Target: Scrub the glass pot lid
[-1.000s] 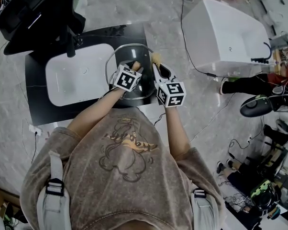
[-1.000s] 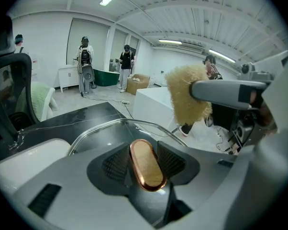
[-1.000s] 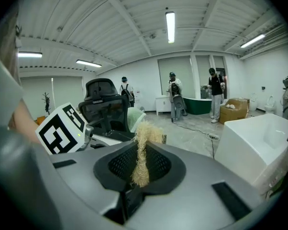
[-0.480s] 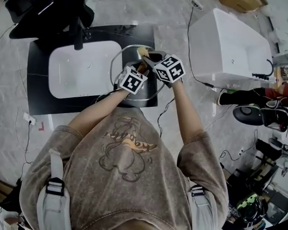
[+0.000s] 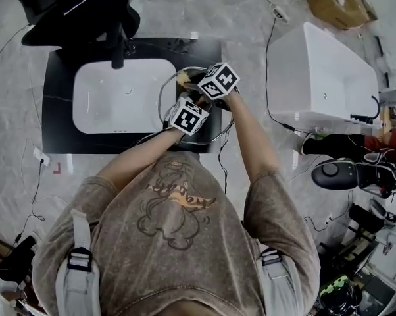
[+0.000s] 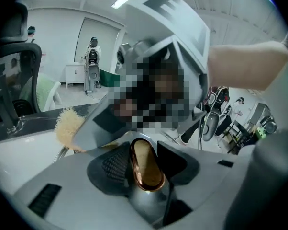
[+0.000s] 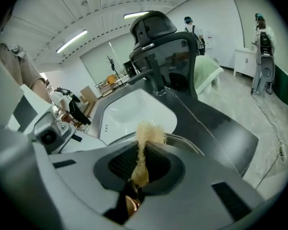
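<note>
Your left gripper (image 6: 144, 153) pinched the knob (image 6: 146, 172) of the glass pot lid (image 7: 184, 141) between its fingers, and your right gripper (image 7: 140, 166), fingers clamped on the scrubber (image 7: 149, 132), had the lid's rim just ahead.

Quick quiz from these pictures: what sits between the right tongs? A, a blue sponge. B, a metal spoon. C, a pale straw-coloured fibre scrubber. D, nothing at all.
C: in the right gripper view the right tongs pinch a pale straw-coloured fibre scrubber, its tuft sticking out past the tips.
</note>
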The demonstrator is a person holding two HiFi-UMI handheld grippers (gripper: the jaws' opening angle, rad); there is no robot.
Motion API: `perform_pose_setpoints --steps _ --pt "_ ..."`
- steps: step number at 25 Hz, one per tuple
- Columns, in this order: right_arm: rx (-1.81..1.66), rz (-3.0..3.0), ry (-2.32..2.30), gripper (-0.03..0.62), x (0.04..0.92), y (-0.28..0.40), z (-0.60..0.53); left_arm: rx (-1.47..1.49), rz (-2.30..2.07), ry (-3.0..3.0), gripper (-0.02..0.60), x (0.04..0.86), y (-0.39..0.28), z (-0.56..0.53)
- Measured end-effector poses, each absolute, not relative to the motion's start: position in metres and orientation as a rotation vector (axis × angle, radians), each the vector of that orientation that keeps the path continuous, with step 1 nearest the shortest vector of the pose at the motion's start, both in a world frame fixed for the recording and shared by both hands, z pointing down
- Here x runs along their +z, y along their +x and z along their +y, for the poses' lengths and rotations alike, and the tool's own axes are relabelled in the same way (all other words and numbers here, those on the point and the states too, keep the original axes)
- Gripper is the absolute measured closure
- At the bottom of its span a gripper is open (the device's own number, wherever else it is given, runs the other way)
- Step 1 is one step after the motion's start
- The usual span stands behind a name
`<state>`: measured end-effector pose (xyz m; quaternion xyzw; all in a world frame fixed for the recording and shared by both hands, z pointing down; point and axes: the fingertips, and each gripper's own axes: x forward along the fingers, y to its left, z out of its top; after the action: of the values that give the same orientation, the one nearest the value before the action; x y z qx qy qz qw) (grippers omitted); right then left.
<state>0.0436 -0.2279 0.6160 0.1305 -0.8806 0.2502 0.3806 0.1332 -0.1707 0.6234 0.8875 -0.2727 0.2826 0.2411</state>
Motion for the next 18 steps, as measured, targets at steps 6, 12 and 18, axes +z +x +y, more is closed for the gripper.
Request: perform_pose_setpoints --steps 6,12,18 --pt "0.677 -2.183 0.251 0.551 0.628 0.033 -0.228 0.75 -0.761 2.404 0.388 0.626 0.133 -0.172" --pt "0.673 -2.123 0.198 0.551 0.638 0.029 -0.226 0.728 -0.752 2.384 0.388 0.626 0.134 -0.171" --pt "0.672 -2.082 0.153 0.551 0.642 0.026 -0.224 0.729 -0.747 2.367 0.39 0.623 0.133 -0.169"
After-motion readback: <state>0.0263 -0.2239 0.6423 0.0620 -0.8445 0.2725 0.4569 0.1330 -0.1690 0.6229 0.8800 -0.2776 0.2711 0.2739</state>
